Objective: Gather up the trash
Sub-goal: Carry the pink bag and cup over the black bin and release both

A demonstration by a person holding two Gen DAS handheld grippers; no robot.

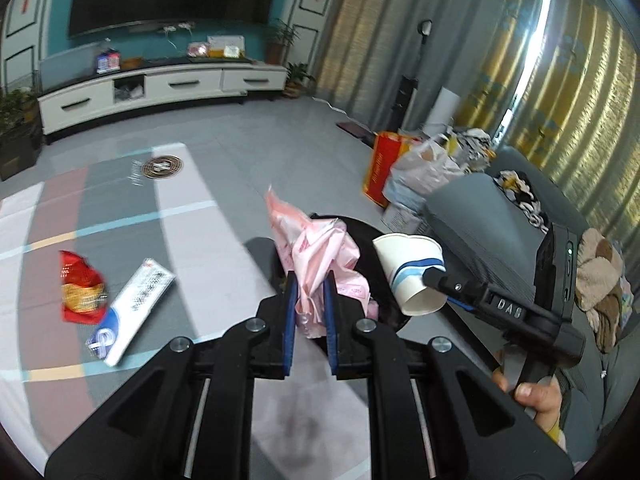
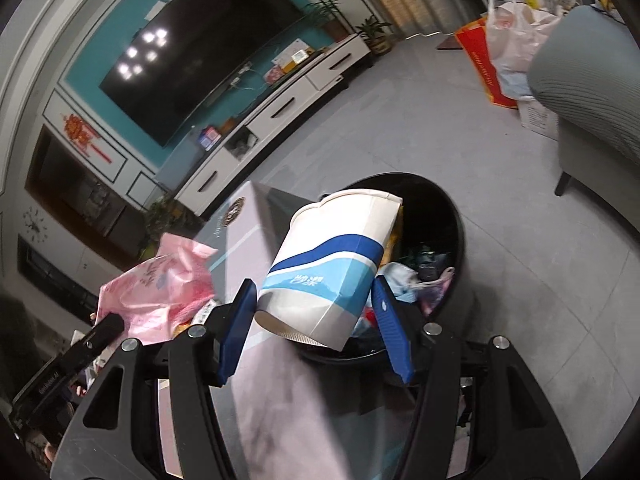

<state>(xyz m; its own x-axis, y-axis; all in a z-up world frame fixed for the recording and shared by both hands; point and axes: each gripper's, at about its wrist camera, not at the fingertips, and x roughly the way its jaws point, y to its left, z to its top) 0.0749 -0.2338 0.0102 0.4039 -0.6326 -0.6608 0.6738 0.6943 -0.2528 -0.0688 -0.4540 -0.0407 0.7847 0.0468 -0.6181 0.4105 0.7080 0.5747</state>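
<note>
- Clamped nearly together, left gripper (image 1: 310, 300), blue pads pinching a crumpled pink plastic wrapper (image 1: 316, 256) by its lower folds; held upright and out in front, probably so the loose top stays clear of the jaws on the way to the bin.
- Left behind on the patterned tabletop (image 1: 192, 240), far left: red snack packet (image 1: 80, 288), lying flat and crinkled, not yet collected.
- Just beside that packet: white and blue toothpaste box (image 1: 132, 310), lying diagonally, untouched, well apart from both grippers; likely next in line once both hands are free.
- Past the table's far edge, mostly hidden behind the wrapper: black trash bin (image 2: 460, 232), standing on the grey floor, open-topped and already holding mixed rubbish; evidently the drop point for everything.
- Right of the wrapper: right gripper (image 2: 316, 312), held by a hand (image 1: 532, 396), jaws set fairly wide and closed on a white paper cup (image 2: 332, 264) with a blue wave band.
- Cup tilted, mouth away from the camera, gripped across its lower body; wide spacing explained by the cup's girth rather than a slack hold.
- Cup poised over the bin's near rim in the right wrist view; release seems close, though exact overlap with the opening hard to judge.
- Far right: grey armchair (image 1: 500, 216), bags piled beyond, not part of the job.
</note>
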